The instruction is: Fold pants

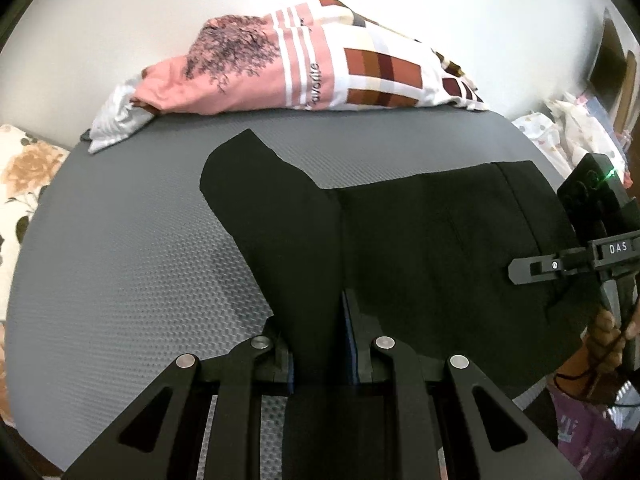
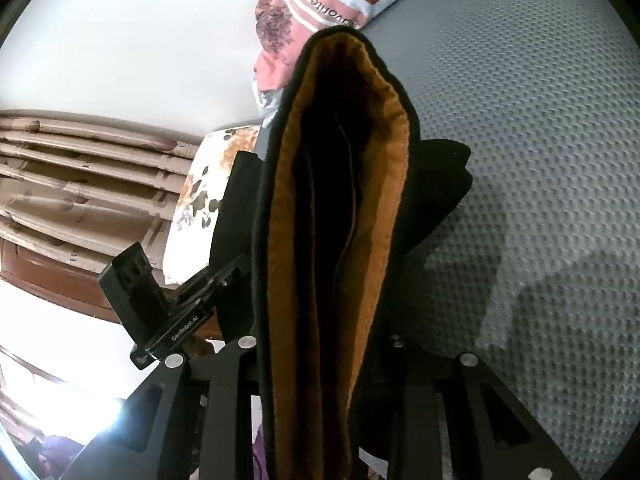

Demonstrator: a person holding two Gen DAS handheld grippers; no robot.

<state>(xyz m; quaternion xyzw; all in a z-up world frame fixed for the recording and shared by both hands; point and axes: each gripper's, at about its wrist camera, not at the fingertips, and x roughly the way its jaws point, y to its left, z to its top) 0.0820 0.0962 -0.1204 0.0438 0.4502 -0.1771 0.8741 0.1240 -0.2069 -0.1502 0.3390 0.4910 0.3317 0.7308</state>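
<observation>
Black pants (image 1: 420, 248) hang lifted over a grey textured mat (image 1: 120, 260). My left gripper (image 1: 318, 344) is shut on the leg end of the pants, with the fabric running out between its fingers. My right gripper (image 2: 316, 360) is shut on the waistband, whose brown lining (image 2: 372, 216) gapes open toward the camera. The right gripper shows in the left wrist view (image 1: 560, 266) at the far right edge of the pants. The left gripper shows in the right wrist view (image 2: 160, 312) to the left of the fabric.
A pile of pink, white and brown bedding (image 1: 304, 64) lies along the mat's far edge. A floral pillow (image 1: 24, 176) sits at the left. More cloth (image 1: 568, 132) lies at the far right. A wooden headboard (image 2: 80, 184) stands left in the right wrist view.
</observation>
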